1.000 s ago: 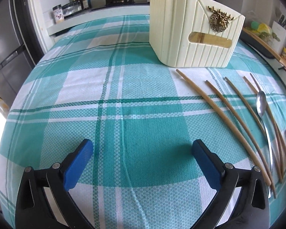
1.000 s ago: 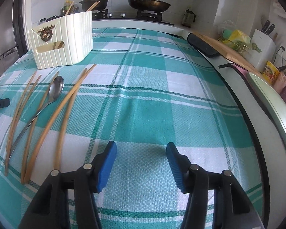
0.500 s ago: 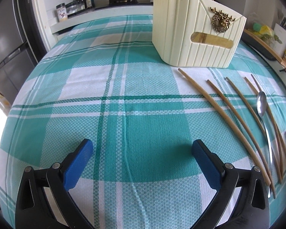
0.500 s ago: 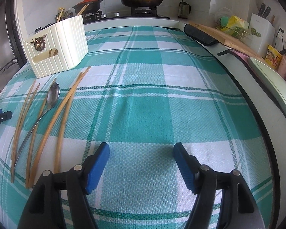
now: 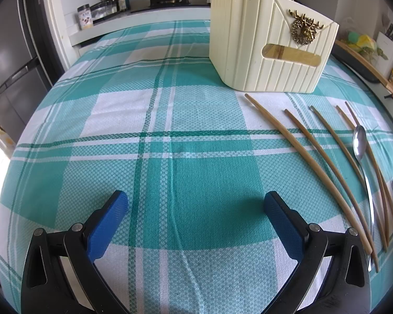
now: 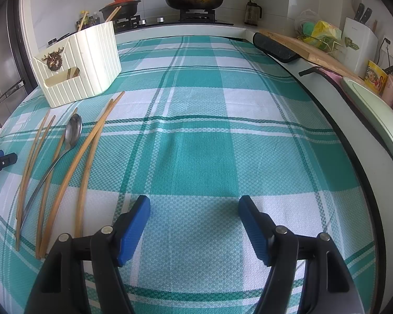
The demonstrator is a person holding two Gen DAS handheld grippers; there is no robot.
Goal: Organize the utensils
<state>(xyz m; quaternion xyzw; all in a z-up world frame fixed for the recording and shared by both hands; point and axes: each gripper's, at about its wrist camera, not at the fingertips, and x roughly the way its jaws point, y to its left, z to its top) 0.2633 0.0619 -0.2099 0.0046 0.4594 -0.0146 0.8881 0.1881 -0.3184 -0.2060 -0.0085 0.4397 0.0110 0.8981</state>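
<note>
Hovering wide apart, both tongs (image 5: 196, 204) (image 6: 194, 208) hold nothing.

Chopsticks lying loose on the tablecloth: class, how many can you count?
5. They lie side by side on the cloth in front of the holder, three on one side of the spoon, two on the other. More stand inside the holder, partly hidden.

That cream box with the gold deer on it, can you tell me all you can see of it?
The cream holder looks like ribbed plastic, with rounded corners and an open top. A gold deer-head badge sits on its lower front panel, above a slot-shaped cutout. It stands upright on the green checked tablecloth, at the far end of the loose chopsticks and spoon. A few wooden sticks already poke out of its top. Neither gripper touches it.
</note>
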